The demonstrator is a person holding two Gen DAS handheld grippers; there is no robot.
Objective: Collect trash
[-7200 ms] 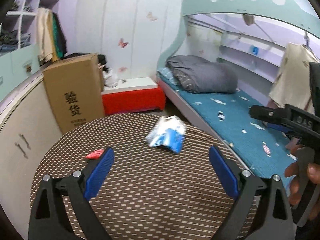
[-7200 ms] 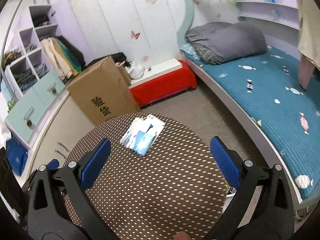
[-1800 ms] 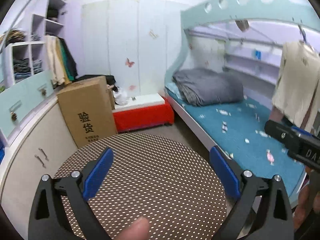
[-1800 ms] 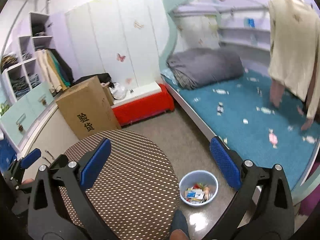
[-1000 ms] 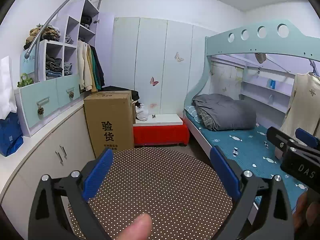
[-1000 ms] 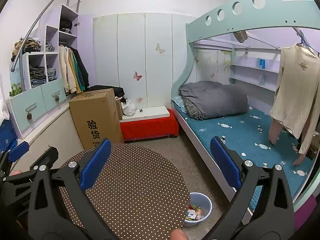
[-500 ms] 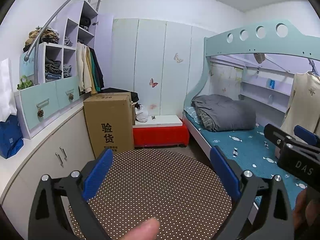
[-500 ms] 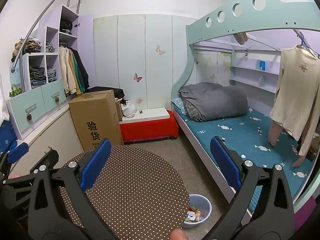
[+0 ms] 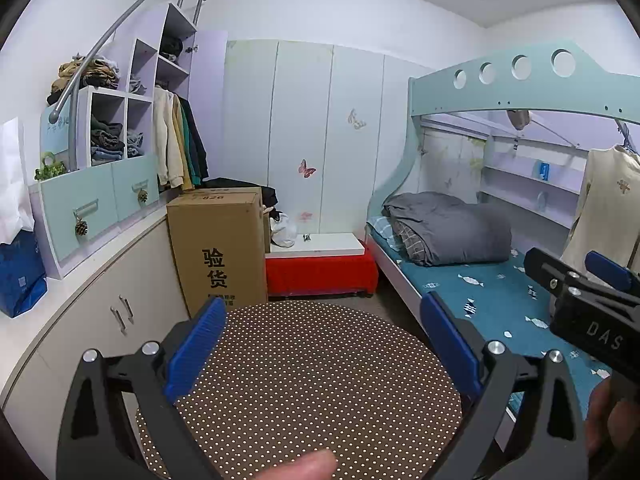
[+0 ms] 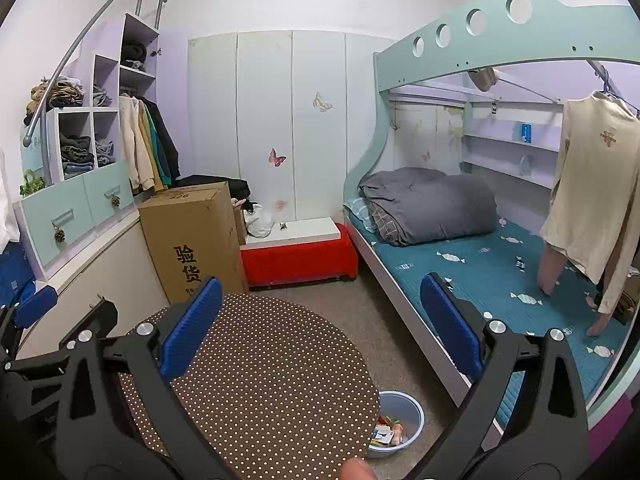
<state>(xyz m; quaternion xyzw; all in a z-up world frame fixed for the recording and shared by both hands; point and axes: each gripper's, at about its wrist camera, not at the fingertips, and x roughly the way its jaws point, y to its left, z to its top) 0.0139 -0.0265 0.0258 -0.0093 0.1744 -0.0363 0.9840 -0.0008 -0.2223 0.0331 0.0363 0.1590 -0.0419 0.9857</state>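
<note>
A round brown dotted table [image 9: 312,380] lies bare below both grippers; it also shows in the right wrist view [image 10: 264,380]. A small blue bin [image 10: 414,414] stands on the floor by the table's right edge and holds wrappers and other trash [image 10: 386,432]. My left gripper [image 9: 324,344] is open and empty above the table. My right gripper [image 10: 320,328] is open and empty, held high over the table's right side; it also shows at the right in the left wrist view [image 9: 584,308].
A tall cardboard box [image 9: 218,248] and a red bench with a white top [image 9: 320,268] stand behind the table. A bunk bed with a grey duvet [image 10: 432,204] runs along the right. White cupboards [image 9: 104,320] line the left wall.
A blue-and-white wrapper and a small red piece lay on the table 7 s ago; the table is now bare. Both grippers have risen and tilted up, still open.
</note>
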